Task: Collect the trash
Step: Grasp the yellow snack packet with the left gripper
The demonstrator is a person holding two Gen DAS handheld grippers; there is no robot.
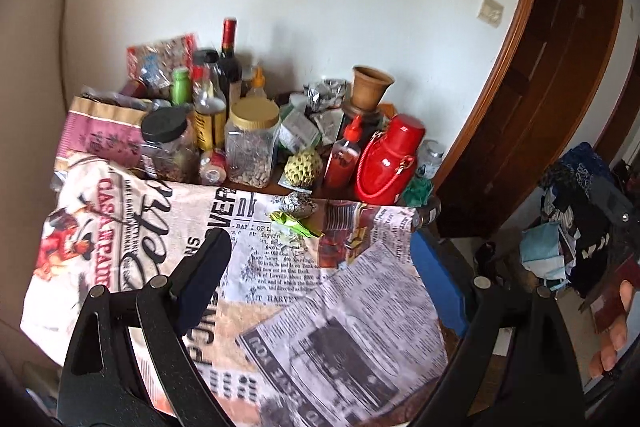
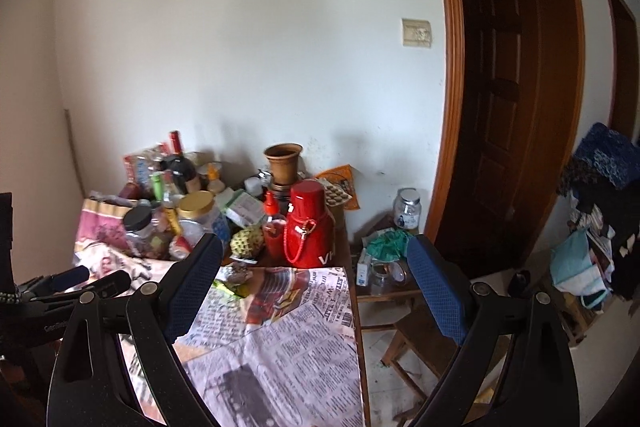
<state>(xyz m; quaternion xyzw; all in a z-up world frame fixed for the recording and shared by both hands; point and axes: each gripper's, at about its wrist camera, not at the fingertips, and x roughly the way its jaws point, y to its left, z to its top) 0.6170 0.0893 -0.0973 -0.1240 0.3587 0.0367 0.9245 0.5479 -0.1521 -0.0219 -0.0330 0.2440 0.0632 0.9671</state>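
Note:
A crumpled foil ball (image 1: 298,205) and a green wrapper (image 1: 294,225) lie on the newspaper-print tablecloth (image 1: 280,287), just in front of the clutter. My left gripper (image 1: 320,233) hovers over the cloth, open and holding nothing, with the wrapper just ahead between its fingertips. In the right wrist view the same foil ball (image 2: 236,273) and green wrapper (image 2: 226,287) sit ahead and to the left. My right gripper (image 2: 314,241) is open and empty over the table's right edge. The left gripper (image 2: 80,279) shows at the left of that view.
Jars, bottles, a red flask (image 1: 394,163), a green custard apple (image 1: 302,167) and a clay pot (image 1: 370,87) crowd the back of the table. Right of the table stands a low wooden stool (image 2: 384,291) with a glass jar (image 2: 407,213). A dark door and heaped clothes (image 2: 592,251) lie further right.

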